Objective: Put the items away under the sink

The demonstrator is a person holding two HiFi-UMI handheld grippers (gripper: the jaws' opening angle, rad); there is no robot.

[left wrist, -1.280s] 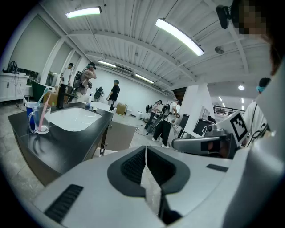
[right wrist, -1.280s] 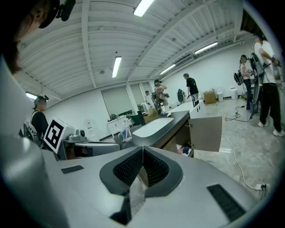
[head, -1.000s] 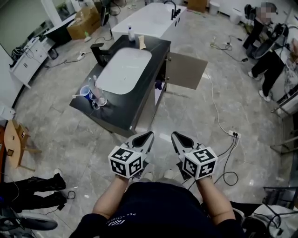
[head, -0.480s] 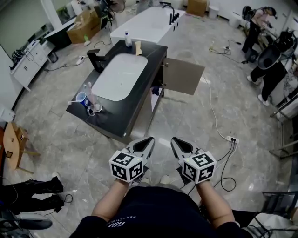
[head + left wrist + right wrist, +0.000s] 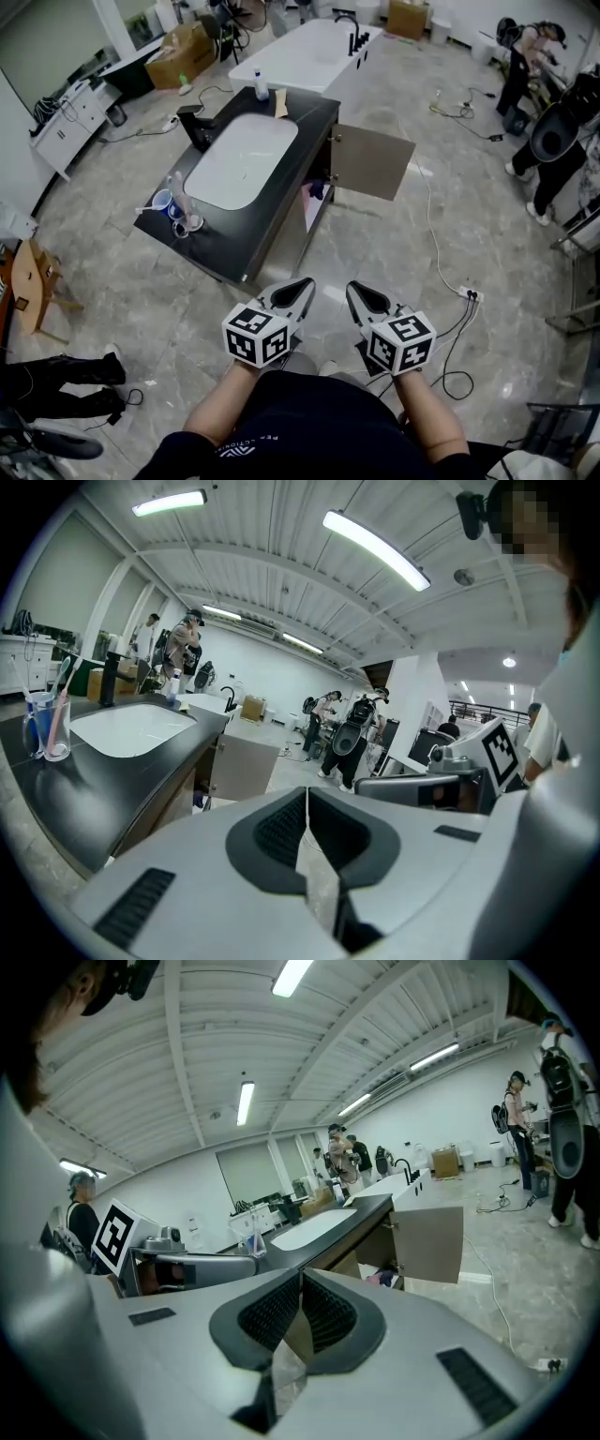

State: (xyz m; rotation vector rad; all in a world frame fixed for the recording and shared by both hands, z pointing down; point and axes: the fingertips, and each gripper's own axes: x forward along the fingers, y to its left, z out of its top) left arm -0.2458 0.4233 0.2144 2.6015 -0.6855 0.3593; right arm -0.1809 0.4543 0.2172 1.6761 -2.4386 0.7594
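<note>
A black vanity with a white basin stands ahead, and its cabinet door hangs open to the right. On the near end of the top are a blue cup and a clear cup with toothbrushes. At the far end stand a small bottle and a tan item. Something blue and pink shows inside the cabinet. My left gripper and right gripper are held side by side short of the vanity's near corner, both shut and empty.
A black faucet rises left of the basin. A white bathtub lies beyond the vanity. A power strip and cables lie on the floor at right. People stand at far right; a wooden chair is at left.
Both grippers, still shut and side by side, have moved a little towards the vanity, and the head view has shifted with them.
</note>
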